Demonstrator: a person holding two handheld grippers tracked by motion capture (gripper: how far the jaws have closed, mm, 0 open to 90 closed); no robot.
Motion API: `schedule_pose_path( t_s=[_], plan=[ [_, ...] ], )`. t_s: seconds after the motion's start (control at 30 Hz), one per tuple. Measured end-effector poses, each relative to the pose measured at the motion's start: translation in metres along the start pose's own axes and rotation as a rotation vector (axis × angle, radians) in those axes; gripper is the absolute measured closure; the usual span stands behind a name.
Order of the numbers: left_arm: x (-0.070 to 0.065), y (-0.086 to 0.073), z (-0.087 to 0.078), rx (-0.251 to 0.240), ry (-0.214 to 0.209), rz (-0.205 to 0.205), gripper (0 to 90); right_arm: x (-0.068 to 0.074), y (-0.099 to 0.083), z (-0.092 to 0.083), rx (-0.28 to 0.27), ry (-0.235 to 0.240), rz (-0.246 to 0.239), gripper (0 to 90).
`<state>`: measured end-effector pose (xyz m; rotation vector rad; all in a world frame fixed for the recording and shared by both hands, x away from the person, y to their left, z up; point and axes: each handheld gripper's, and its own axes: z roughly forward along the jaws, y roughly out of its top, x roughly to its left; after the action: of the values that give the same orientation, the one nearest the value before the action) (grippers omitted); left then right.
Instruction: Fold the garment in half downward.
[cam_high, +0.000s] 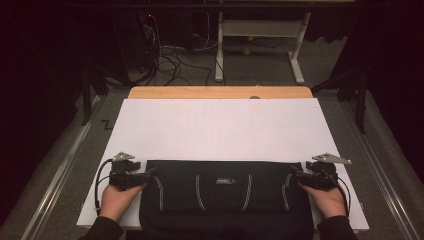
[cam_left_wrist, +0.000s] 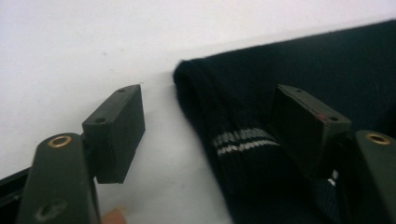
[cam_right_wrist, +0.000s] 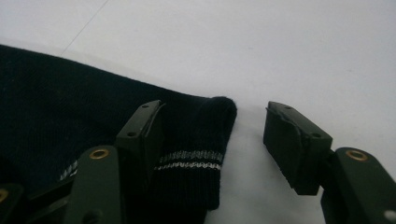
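Sweater (cam_high: 225, 192), dark with thin pale stripes, is lying flat at the 6 o'clock edge of the white sheet (cam_high: 220, 125) that is covering the bench (cam_high: 220, 92), its folded body spreading across the near middle and its bottom part hanging off the near edge. Left gripper (cam_high: 150, 172) is sitting at the sweater's 9 o'clock end, held by the left hand (cam_high: 116, 199), and pointing toward 3 o'clock. In the left gripper view its jaws are standing apart and released, with the striped cuff (cam_left_wrist: 243, 140) lying between them; one jaw is hovering over the white sheet and the other over the dark knit, and neither pad is pressing the cloth. Right gripper (cam_high: 295, 174) is sitting at the 3 o'clock end, held by the right hand (cam_high: 327, 199), and pointing toward 9 o'clock. In the right gripper view its jaws are also standing released, straddling the other striped cuff (cam_right_wrist: 196, 154), one jaw resting against the knit and the other well clear over the sheet. Beyond the bench, at 12 o'clock, cables (cam_high: 170, 60) are trailing on the floor.
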<state>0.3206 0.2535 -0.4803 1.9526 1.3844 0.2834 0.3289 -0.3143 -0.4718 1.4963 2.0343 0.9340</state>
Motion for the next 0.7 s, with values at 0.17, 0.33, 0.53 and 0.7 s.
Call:
schedule_pose_path(
  t_s=[0.17, 0.33, 0.53, 0.7],
  plan=[
    [-0.011, -0.001, 0.002, 0.016, -0.025, 0.049, 34.4, 0.006, -0.002, -0.003, 0.009, 0.041, 0.000, 45.5],
    [-0.014, -0.002, 0.003, 0.006, -0.047, 0.052, 45.1, 0.012, -0.004, -0.005, 0.014, 0.066, 0.000, 50.9],
    [-0.016, -0.001, 0.006, 0.003, -0.067, 0.054, 59.3, 0.015, -0.003, -0.002, 0.013, 0.080, -0.027, 65.4],
    [-0.018, -0.002, 0.007, -0.005, -0.079, 0.055, 66.4, 0.018, -0.002, -0.001, 0.010, 0.097, -0.039, 74.5]
  ],
)
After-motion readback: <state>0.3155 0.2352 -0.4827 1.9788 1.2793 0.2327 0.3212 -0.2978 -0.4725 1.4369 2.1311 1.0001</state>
